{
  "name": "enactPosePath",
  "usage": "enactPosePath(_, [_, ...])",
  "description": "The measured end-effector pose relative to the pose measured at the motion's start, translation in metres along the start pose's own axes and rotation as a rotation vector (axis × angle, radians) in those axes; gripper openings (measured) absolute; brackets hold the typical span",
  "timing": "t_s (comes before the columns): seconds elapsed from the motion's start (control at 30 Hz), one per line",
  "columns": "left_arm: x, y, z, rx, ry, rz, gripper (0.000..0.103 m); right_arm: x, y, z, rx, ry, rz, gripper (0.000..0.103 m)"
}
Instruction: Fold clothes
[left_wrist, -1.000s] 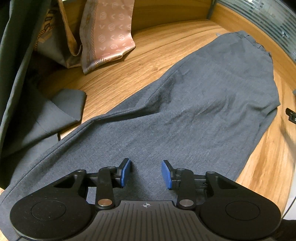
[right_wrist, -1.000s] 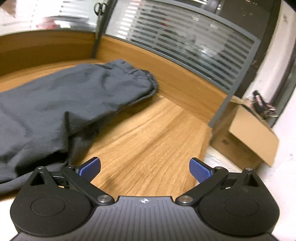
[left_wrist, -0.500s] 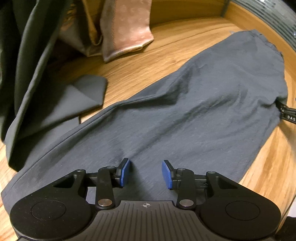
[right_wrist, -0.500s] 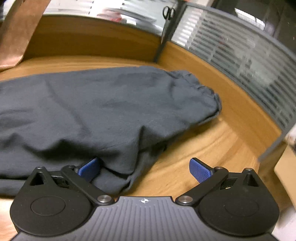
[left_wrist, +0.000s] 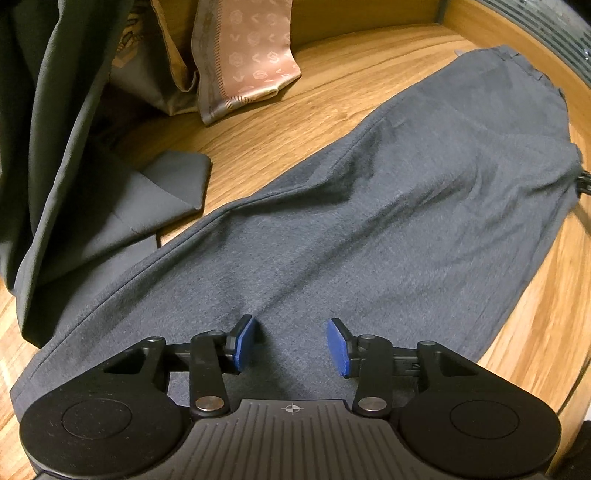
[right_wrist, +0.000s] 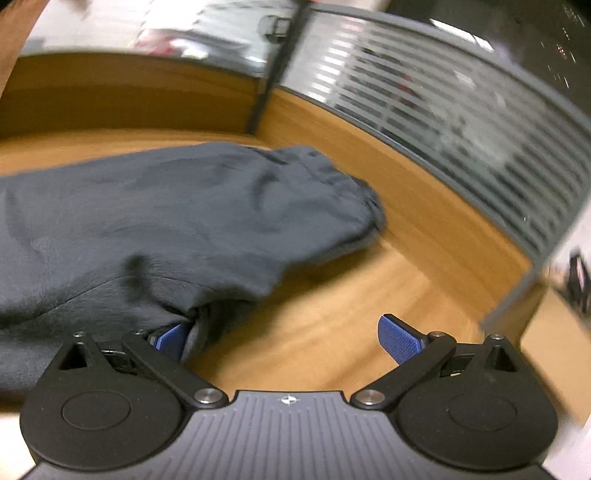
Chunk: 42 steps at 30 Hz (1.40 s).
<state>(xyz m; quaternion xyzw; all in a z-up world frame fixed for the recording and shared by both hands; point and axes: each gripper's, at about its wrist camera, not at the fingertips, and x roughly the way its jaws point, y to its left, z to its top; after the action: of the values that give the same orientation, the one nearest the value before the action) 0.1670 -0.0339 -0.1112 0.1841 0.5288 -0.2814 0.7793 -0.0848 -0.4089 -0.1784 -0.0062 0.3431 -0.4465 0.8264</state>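
Observation:
Dark grey trousers (left_wrist: 388, 221) lie flat and stretched diagonally across the wooden desk (left_wrist: 351, 74), waistband at the far right. My left gripper (left_wrist: 291, 345) hovers open just above the leg part, its blue pads apart with cloth below them. In the right wrist view the same trousers (right_wrist: 166, 221) fill the left half. My right gripper (right_wrist: 291, 338) is wide open at the garment's near edge; its left pad (right_wrist: 171, 338) is tucked under a fold of the cloth, its right pad over bare wood.
A dark jacket (left_wrist: 55, 166) hangs and drapes at the left. A pink patterned scarf (left_wrist: 243, 59) hangs at the back. A raised wooden rim with a slatted glass partition (right_wrist: 461, 122) bounds the desk. A cardboard box (right_wrist: 554, 350) stands at the right.
My right gripper moved left to the trousers' edge, and its left pad slid under the cloth. My left gripper shifted a little over the leg and stayed open.

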Motion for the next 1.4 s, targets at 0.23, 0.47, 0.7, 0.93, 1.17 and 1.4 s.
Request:
enactPosePath(0.23, [0.002,0.000,0.003,0.005,0.000,-0.004,0.047,-0.018,-0.060,-0.039,0.135,0.093,-0.116,0.102])
enactPosePath(0.47, [0.003,-0.001,0.005,0.035,0.018,-0.019,0.052,-0.029,-0.083,-0.047,0.151,0.071,-0.065,0.102])
enactPosePath(0.7, [-0.019,-0.028,0.008,0.057,0.025,-0.182,0.057,-0.028,-0.046,-0.032,0.031,0.007,0.149,0.102])
enactPosePath(0.93, [-0.023,-0.090,-0.008,0.304,-0.004,-0.183,0.057,-0.027,-0.005,-0.017,-0.100,-0.047,0.228,0.102])
enactPosePath(1.17, [-0.014,-0.126,-0.011,0.408,-0.047,-0.197,0.043,-0.041,0.022,-0.011,-0.263,-0.101,0.231,0.100])
enactPosePath(1.4, [-0.005,-0.147,0.001,0.451,-0.073,-0.209,0.034,-0.044,0.023,-0.014,-0.306,-0.103,0.216,0.094])
